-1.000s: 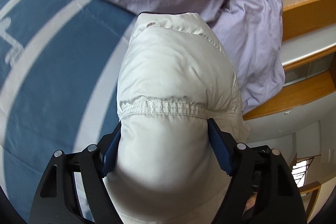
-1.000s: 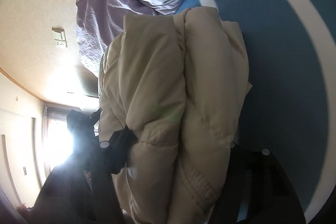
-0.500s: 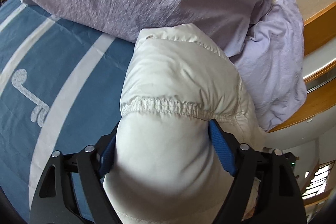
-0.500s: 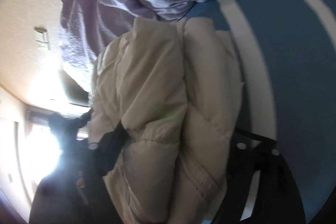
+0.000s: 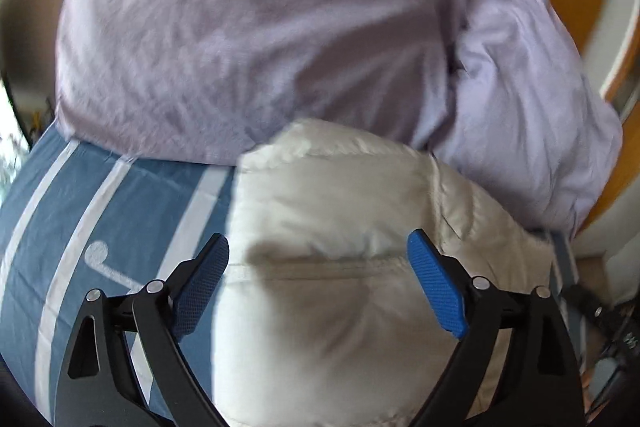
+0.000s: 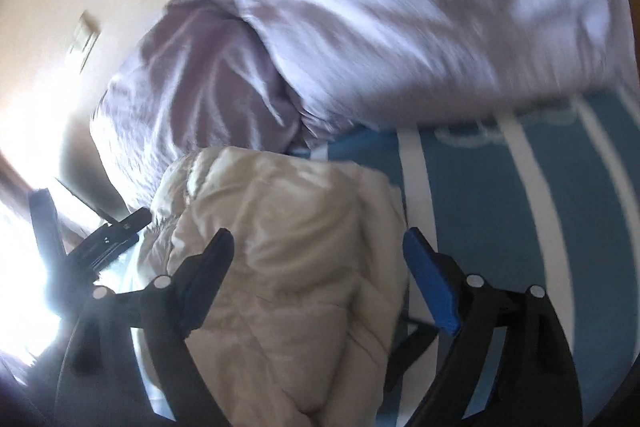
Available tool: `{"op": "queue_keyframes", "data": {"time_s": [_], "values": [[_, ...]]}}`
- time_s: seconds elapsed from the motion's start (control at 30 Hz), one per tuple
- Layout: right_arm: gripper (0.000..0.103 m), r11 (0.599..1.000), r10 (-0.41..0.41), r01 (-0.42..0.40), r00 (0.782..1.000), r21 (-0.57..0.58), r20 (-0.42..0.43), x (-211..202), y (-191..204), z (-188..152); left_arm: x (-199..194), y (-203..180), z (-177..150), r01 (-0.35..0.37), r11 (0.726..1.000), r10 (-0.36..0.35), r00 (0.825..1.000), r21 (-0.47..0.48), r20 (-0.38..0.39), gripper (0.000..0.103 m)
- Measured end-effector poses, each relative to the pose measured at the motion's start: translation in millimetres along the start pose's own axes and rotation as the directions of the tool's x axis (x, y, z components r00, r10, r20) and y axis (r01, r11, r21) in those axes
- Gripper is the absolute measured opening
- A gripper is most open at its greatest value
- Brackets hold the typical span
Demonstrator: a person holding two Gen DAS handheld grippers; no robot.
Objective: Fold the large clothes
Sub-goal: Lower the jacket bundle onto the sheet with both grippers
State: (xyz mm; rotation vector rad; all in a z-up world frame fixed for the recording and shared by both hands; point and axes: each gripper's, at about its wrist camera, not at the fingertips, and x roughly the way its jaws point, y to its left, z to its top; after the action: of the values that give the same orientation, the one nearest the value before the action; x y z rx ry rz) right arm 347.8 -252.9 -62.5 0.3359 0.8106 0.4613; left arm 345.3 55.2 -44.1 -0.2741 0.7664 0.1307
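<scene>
Nearest the lens in the left wrist view, left tongs (image 5: 318, 281) spread wide, blue pads (image 5: 438, 291) standing clear on either side of the cream puffer jacket (image 5: 340, 227), gripping nothing; half a second ago pressed into the padding at both sides. Same in the right wrist view: right tongs (image 6: 318, 275) parted, blue pads (image 6: 430, 285) off the fabric, where earlier clamped on the bundle. Folded jacket (image 6: 288, 267) lying on the blue striped bedspread (image 5: 80, 227) at lower centre of both frames, lower end cut off by the frame edge and partly screened by the black arms. Behind it, touching its far edge, lilac pillow (image 5: 248, 39) filling the upper frame, with a paler second pillow (image 5: 528, 115) at upper right. Both views smeared by motion; left side of the right wrist view washed out by glare, dark gear there hard to make out. Wall switch plate (image 6: 84, 39) faint at upper left.
</scene>
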Motion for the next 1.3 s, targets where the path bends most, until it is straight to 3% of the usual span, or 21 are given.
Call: {"op": "queue_keyframes", "data": {"time_s": [0.2,0.4,0.63,1.1,1.3], "values": [[0.071,0.987,-0.056,0.064,0.997,-0.15,0.056,12.3,46.6,4.6,16.9,-23.9,-19.8,-0.053,0.993,0.055,0.998,0.108,-0.015,0.093],[0.063,0.98,-0.094,0.107,0.992,-0.167,0.083,18.7,49.1,3.1,20.6,-27.1,-28.1,-0.047,0.989,0.05,0.999,0.141,-0.019,0.093],[0.055,0.963,-0.163,0.17,0.985,-0.211,0.05,41.8,47.4,-10.8,19.6,-29.0,-28.4,-0.053,0.987,0.055,0.998,0.153,-0.013,0.093],[0.055,0.987,-0.137,0.133,0.989,-0.091,-0.046,68.1,18.6,-21.7,9.4,-37.2,-33.4,-0.083,0.976,0.08,0.996,0.201,0.025,0.101],[0.055,0.983,-0.176,0.172,0.983,-0.068,-0.06,59.5,19.8,-27.1,-9.1,-33.2,-42.0,-0.072,0.98,0.068,0.997,0.187,0.029,0.101]]}}
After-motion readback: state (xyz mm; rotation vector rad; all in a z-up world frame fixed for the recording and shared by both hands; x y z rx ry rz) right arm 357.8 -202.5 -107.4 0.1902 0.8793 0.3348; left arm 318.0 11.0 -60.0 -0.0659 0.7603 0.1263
